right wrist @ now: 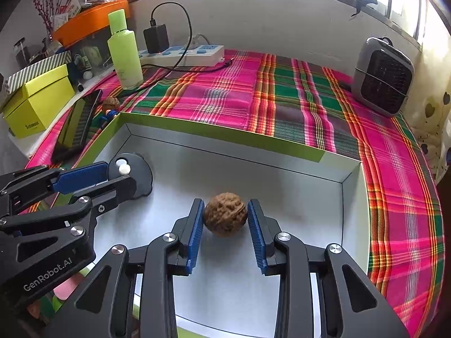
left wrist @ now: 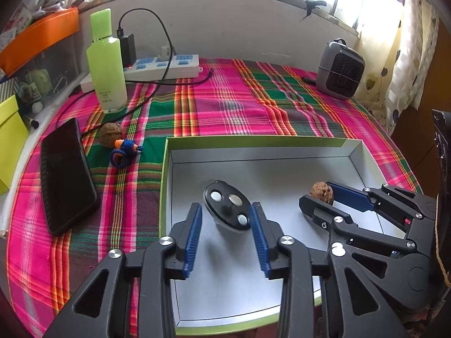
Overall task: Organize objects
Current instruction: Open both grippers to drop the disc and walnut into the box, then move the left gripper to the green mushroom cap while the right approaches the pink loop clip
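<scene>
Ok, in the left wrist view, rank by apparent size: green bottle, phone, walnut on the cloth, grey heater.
1. Phone
2. Green bottle
3. Grey heater, roughly like the bottle; it stands farther away, so unsure
4. Walnut on the cloth, clearly smallest

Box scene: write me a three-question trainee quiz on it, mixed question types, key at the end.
1. True or false: the phone lies inside the box.
2. What sits between the right gripper's fingers? A walnut; B phone; C bottle.
3. How many walnuts does the left wrist view show?

Key
1. False: the phone lies on the cloth beside the box.
2. A: the walnut on the box floor.
3. Two: one in the box, one on the cloth near the phone.
</scene>
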The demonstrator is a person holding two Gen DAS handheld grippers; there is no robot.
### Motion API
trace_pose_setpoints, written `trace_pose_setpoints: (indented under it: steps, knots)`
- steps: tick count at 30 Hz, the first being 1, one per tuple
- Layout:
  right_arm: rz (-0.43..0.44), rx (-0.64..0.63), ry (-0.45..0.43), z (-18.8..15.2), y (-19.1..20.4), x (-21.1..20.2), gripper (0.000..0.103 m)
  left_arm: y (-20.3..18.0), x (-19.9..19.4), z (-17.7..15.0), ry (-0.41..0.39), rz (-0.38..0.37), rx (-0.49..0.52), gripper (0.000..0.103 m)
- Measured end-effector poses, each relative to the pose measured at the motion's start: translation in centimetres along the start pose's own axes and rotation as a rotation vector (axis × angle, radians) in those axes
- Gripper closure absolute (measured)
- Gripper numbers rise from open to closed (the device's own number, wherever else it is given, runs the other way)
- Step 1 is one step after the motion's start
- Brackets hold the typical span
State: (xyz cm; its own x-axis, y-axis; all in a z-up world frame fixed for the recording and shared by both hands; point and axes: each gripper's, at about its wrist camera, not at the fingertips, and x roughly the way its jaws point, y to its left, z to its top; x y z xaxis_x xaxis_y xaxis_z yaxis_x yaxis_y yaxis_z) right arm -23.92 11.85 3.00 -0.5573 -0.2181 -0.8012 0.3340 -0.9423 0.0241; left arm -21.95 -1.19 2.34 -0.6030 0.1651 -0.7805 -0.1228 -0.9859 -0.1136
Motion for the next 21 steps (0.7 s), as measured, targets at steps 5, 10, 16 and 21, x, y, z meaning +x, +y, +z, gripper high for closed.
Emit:
trace_pose_setpoints:
  steps: [5,10,16,21]
  knots:
    - [-0.008,0.006,-0.019,-0.1,0.0,-0.9,0.055,0.4,-1.0,0.0,-0.014,0.006,-0.015,0.065]
    - [-0.019,0.009,-0.035,-0.5,0.1,-2.0,0.055,0.4,-2.4,-0.5,-0.034,0.004,-0.022,0.065]
    - [-0.02,0.018,-0.082,-1.5,-0.1,-4.6,0.055,0.4,-4.8,-1.5,-0.067,-0.002,-0.026,0.064]
    - [-0.02,0.014,-0.108,-2.7,0.0,-6.6,0.055,0.4,-6.5,-2.6,-0.091,-0.008,-0.035,0.064]
